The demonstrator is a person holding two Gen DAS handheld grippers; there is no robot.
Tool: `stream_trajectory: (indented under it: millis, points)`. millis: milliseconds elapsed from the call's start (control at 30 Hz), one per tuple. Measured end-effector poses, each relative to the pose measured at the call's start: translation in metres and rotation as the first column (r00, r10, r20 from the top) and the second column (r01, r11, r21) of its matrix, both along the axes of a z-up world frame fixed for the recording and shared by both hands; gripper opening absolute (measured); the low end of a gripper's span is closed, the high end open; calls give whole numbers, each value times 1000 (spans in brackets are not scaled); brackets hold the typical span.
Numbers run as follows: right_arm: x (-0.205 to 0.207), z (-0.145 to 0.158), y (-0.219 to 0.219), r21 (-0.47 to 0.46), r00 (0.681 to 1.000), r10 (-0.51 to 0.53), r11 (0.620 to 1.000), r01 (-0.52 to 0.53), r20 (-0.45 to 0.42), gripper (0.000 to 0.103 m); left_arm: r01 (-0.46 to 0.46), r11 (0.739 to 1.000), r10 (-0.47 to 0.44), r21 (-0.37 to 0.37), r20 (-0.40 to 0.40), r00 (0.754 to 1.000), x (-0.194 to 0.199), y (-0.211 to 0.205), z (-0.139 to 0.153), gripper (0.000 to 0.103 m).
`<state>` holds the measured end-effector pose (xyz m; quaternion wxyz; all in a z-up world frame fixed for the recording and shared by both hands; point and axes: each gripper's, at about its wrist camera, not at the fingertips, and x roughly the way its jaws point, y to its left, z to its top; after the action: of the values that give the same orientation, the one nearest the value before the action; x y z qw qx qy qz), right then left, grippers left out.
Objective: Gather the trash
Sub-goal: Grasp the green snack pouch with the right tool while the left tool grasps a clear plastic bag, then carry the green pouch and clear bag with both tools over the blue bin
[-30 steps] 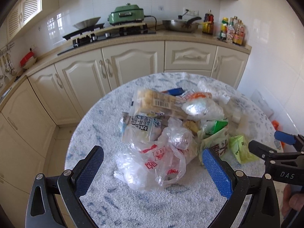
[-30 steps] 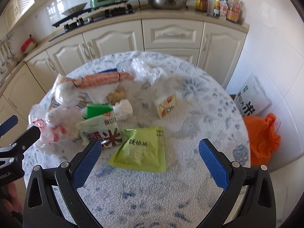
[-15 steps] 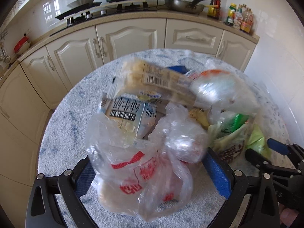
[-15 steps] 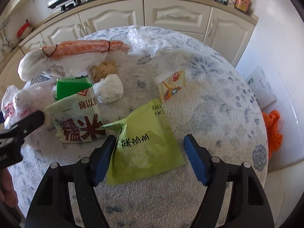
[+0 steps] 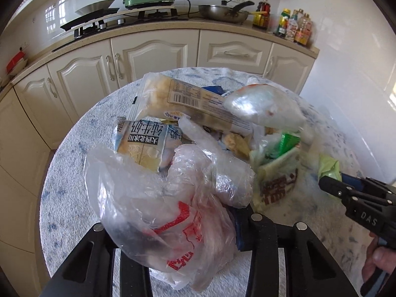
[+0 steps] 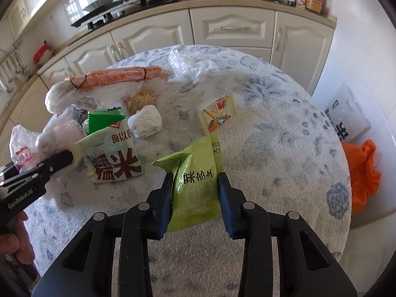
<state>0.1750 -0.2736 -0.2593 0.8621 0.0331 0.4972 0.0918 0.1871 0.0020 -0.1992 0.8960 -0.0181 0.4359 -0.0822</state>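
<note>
Left wrist view: the left gripper [image 5: 183,225], wide open a second ago, has just been closed on the clear bag [image 5: 170,212], while in the right wrist view the green packet [image 6: 195,185] on the table [image 6: 284,148] is squeezed by the right gripper [image 6: 195,195], so both are likely ready for lifting.

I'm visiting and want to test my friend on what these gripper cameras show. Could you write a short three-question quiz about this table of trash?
1. True or false: the right gripper has its pads on both sides of the lime-green packet.
2. Which item is between the fingers of the left gripper? A) the small yellow carton B) the clear plastic bag with red print C) the crumpled white tissue
3. Fill in: on the floor beside the round table lies a bright ______ bag.

Key: 1 true; 2 B; 3 orange. Both grippers' jaws have just been closing.
</note>
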Motion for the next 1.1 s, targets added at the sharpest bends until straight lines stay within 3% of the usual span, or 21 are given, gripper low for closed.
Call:
stream_trajectory:
  millis: [200, 500, 767, 900, 1100]
  points:
    - [-10, 8, -13, 72, 1000, -8, 997, 7, 8, 33, 4, 1000, -3, -11, 18, 1000, -28, 4, 3, 35]
    - [-24, 38, -32, 157, 997, -22, 988, 10, 73, 33, 12, 1000, -10, -15, 124, 992, -82, -11, 46, 35]
    - [-45, 77, -83, 212, 981, -109, 975, 74, 160, 33, 154, 988, -143, -25, 245, 959, -99, -72, 96, 36]
    - [-60, 92, -134, 206, 957, -214, 963, 174, 193, 33, 293, 955, -274, -38, 255, 927, -95, -126, 99, 36]
    - [-95, 87, -227, 175, 894, -408, 909, 379, 185, 33, 504, 862, -487, -53, 194, 852, -96, -228, 79, 36]
